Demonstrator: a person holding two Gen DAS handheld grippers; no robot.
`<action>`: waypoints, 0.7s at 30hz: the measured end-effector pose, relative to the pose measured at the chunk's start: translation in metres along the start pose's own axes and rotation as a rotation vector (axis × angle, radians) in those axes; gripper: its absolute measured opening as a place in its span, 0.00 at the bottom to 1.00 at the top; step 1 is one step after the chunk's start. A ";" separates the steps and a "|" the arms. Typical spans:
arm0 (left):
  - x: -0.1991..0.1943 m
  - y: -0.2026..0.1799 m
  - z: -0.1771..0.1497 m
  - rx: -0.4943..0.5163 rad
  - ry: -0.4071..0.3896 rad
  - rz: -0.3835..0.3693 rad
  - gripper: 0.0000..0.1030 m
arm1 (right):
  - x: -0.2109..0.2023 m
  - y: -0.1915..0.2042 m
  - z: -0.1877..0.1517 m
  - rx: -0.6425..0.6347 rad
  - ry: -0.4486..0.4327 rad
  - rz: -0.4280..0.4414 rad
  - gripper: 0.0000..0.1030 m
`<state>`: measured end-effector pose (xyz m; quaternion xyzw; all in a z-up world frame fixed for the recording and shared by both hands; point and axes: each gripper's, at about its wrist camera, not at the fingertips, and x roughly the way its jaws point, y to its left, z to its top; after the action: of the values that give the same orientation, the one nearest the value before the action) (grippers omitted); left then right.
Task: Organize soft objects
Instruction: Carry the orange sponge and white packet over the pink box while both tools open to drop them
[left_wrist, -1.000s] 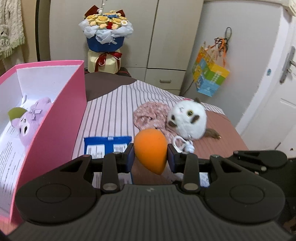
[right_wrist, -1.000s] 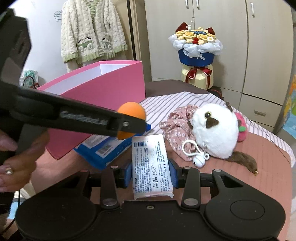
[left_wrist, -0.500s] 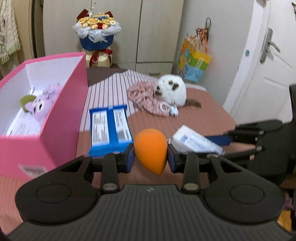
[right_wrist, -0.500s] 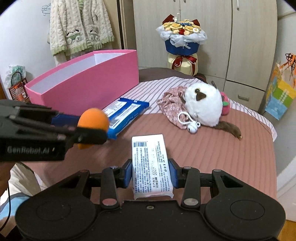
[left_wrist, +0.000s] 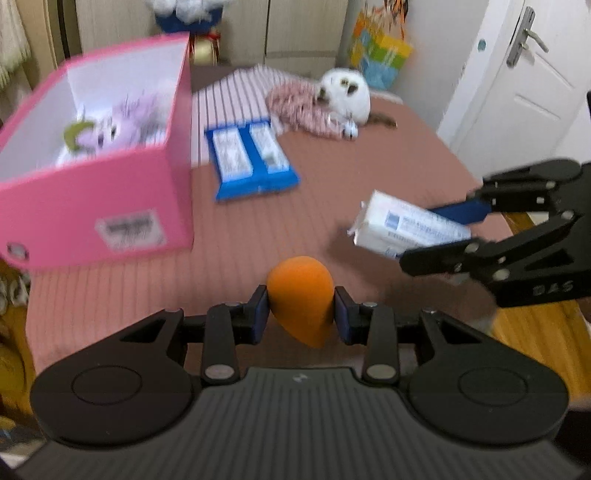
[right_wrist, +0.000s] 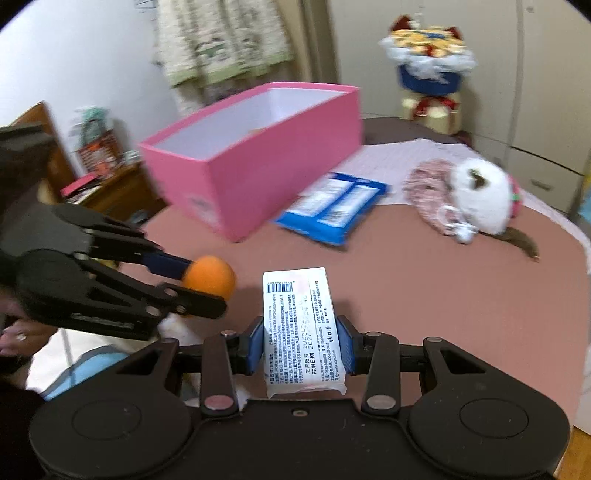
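My left gripper is shut on an orange egg-shaped sponge, held above the near edge of the bed; it also shows in the right wrist view. My right gripper is shut on a white tissue pack, which also shows at the right of the left wrist view. The open pink box stands at left, with a purple plush toy inside. A blue tissue pack, a pink cloth and a white plush cat lie on the bed.
The bed has a brown striped cover. A flower bouquet stands against cupboards behind it. A white door is at right, a colourful bag beside it. A wooden side table is left of the bed.
Both grippers have pulled back and risen, still holding the sponge and the tissue pack. The box and plush cat now look farther away. The views are blurred by motion.
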<state>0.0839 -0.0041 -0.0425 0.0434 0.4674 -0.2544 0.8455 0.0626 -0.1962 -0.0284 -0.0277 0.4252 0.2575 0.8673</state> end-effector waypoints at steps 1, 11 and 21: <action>-0.003 0.004 -0.001 -0.007 0.017 -0.010 0.35 | -0.002 0.006 0.003 -0.012 0.009 0.020 0.44; -0.057 0.041 -0.003 -0.035 0.060 -0.002 0.35 | -0.004 0.066 0.041 -0.117 0.049 0.153 0.44; -0.108 0.080 0.044 -0.008 -0.155 0.101 0.35 | 0.005 0.094 0.102 -0.167 -0.101 0.163 0.45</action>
<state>0.1085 0.0931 0.0565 0.0436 0.3989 -0.2123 0.8910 0.0946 -0.0858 0.0487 -0.0522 0.3592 0.3624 0.8584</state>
